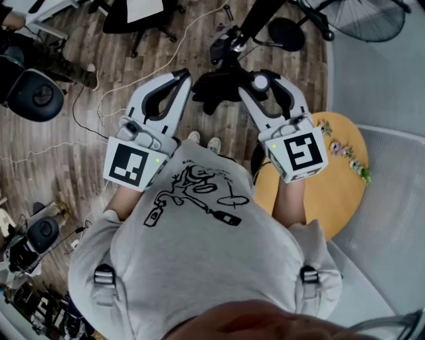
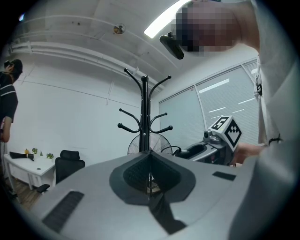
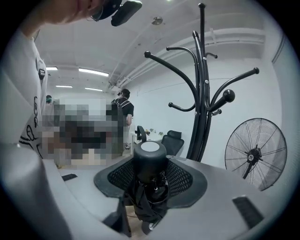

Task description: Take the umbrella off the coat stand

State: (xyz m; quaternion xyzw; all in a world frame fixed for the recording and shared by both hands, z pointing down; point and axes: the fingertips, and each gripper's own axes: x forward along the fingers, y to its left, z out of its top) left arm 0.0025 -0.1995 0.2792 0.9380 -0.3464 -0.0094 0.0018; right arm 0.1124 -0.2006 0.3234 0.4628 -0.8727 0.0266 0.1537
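Note:
My right gripper [image 1: 257, 84] [image 3: 150, 182] is shut on a folded black umbrella [image 1: 216, 87] [image 3: 149, 165]. Its round handle cap with a white top sticks out between the jaws, and the black fabric hangs below them. The umbrella hangs clear of the black coat stand [image 1: 256, 22] [image 3: 202, 93], whose curved hooks are bare in the right gripper view. My left gripper [image 1: 180, 78] [image 2: 150, 176] is beside the right one, shut with nothing between its pads, and faces the coat stand [image 2: 144, 117].
A round yellow table [image 1: 342, 182] with small flowers is at my right, against a slatted wall. A standing fan [image 1: 364, 16] [image 3: 255, 152] is beyond the stand. Office chairs [image 1: 33, 93] and cables lie on the wood floor at left. A person [image 3: 124, 110] stands far off.

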